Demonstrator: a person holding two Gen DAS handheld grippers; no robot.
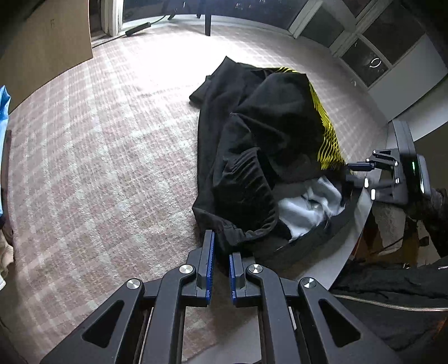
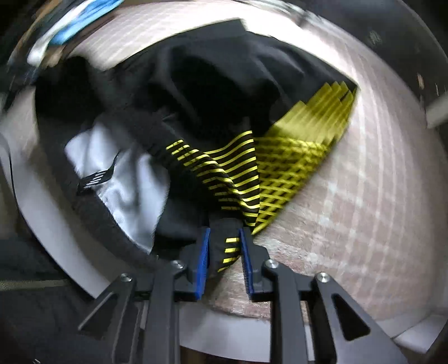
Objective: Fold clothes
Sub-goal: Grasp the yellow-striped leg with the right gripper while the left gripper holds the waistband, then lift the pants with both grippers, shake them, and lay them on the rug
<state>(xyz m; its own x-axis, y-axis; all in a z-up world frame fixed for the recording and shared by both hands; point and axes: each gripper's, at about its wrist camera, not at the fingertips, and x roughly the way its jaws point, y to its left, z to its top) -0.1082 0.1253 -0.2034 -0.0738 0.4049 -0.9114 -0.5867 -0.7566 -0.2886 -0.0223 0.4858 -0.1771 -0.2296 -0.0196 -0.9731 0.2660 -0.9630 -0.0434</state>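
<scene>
A black garment (image 1: pixel 252 134) with a yellow striped side panel (image 1: pixel 327 131) and white lining (image 1: pixel 310 204) lies bunched on a pink plaid cloth-covered table (image 1: pixel 98 168). My left gripper (image 1: pixel 221 246) is shut on the garment's black near edge. My right gripper (image 2: pixel 224 246) is shut on the black and yellow striped edge (image 2: pixel 232 246); it shows in the left wrist view (image 1: pixel 355 170) at the garment's right side. The right wrist view is motion-blurred, with the garment (image 2: pixel 212 84) spreading away from the fingers.
The table's rounded grey rim (image 1: pixel 361 224) runs along the near right. A blue item (image 1: pixel 4 117) sits at the far left edge. A brown board (image 1: pixel 42 47), a dark chair leg (image 1: pixel 207 25) and a cabinet (image 1: pixel 378 56) stand beyond the table.
</scene>
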